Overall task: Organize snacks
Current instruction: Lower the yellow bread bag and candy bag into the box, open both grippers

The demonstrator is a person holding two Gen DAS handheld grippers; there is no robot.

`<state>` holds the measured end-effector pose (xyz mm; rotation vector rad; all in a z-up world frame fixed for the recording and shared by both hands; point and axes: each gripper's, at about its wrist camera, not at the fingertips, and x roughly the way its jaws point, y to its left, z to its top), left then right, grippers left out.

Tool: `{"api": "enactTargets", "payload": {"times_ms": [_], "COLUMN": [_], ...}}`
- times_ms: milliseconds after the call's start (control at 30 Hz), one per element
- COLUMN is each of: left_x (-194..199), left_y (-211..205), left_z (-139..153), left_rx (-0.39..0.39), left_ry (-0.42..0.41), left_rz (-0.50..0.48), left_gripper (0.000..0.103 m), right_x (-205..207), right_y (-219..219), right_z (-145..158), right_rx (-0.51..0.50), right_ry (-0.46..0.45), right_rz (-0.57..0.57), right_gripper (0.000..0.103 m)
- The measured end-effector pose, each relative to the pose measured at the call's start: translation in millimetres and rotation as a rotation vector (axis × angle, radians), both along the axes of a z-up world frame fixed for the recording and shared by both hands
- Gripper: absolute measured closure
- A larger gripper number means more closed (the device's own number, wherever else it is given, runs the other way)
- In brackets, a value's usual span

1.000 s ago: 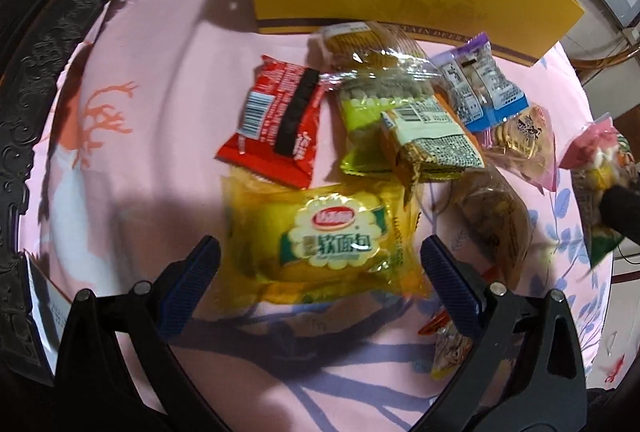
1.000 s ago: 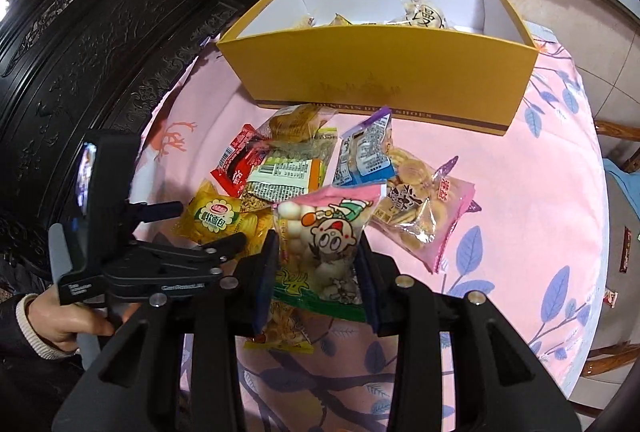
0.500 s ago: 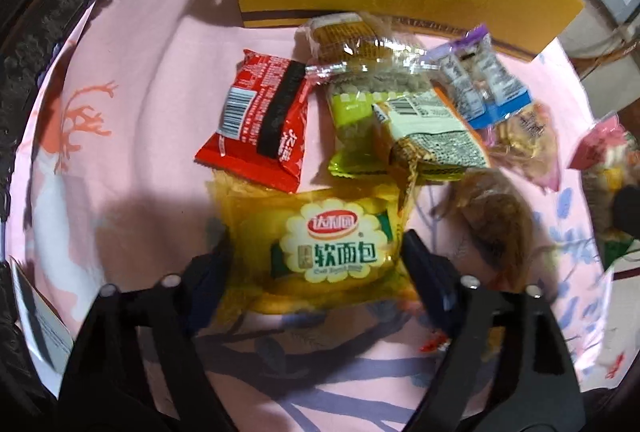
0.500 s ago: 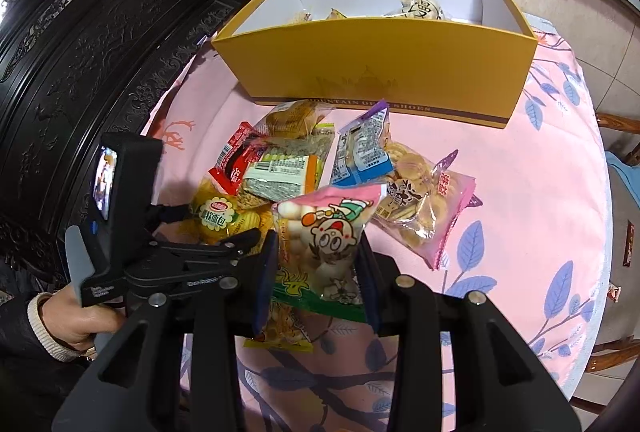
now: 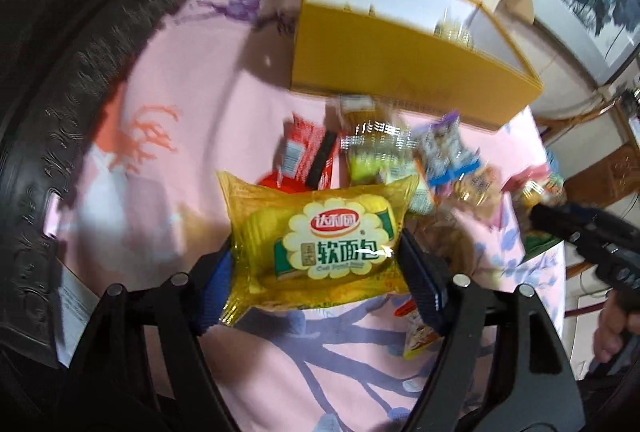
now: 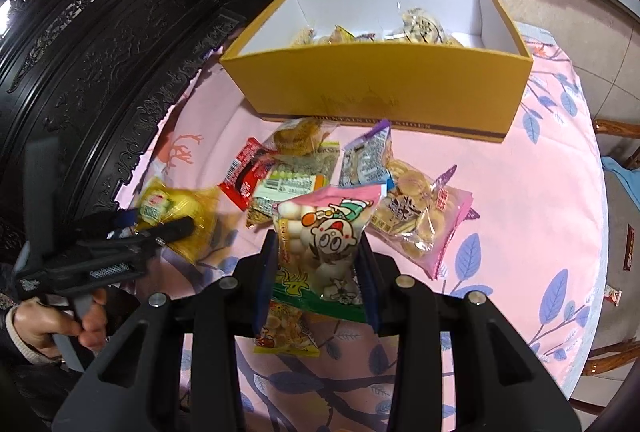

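The yellow bread pack sits pinched between the pads of the left hand-held gripper, whose jaws have just been closing onto it, and it hangs clear of the pink-clothed counter, above the loose snack pile. The grip bears on a soft, air-filled wrapper, so the slick film may slide out or the bread may be squashed if the squeeze tightens. The right hand-held gripper is clamped on the cartoon snack bag, held near its lower half; the top-heavy bag could tip or slip free. Both loads probably go to the yellow box beyond the pile, which already holds a few packets. Carried low, either pack could catch the box's near wall or drag the red packet; moving together, the two hands could collide over the opening.
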<state>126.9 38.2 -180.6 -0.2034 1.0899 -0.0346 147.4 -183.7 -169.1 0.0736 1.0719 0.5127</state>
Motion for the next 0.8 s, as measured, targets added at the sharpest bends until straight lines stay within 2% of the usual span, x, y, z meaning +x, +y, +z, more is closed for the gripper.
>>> {"api": "enactTargets", "payload": {"times_ms": [200,467,700,800], "left_x": [4.9,21.6,68.2,97.3], "left_y": [-2.0,-12.6,-28.5,-37.5], "left_z": [47.8,105.1,150.6,169.2], "left_rx": [-0.016,-0.041,-0.052,-0.027], "left_ry": [-0.117,-0.257,-0.385,-0.44], "left_rz": [0.012,-0.018,-0.052,-0.069], "left_gripper": [0.026,0.026,0.026,0.026], "right_x": [1.7,11.4,51.1,74.9], "right_y": [-3.3,-12.2,-22.2,-26.5], "right_z": [25.5,70.6,123.5,142.8], "right_rx": [0.035,0.083,0.116,0.117], "right_ry": [-0.053,-0.148,-0.304,-0.365], "right_rz": [-0.002,-0.031,-0.09,-0.113], "right_gripper": [0.065,0.065,0.065,0.065]}}
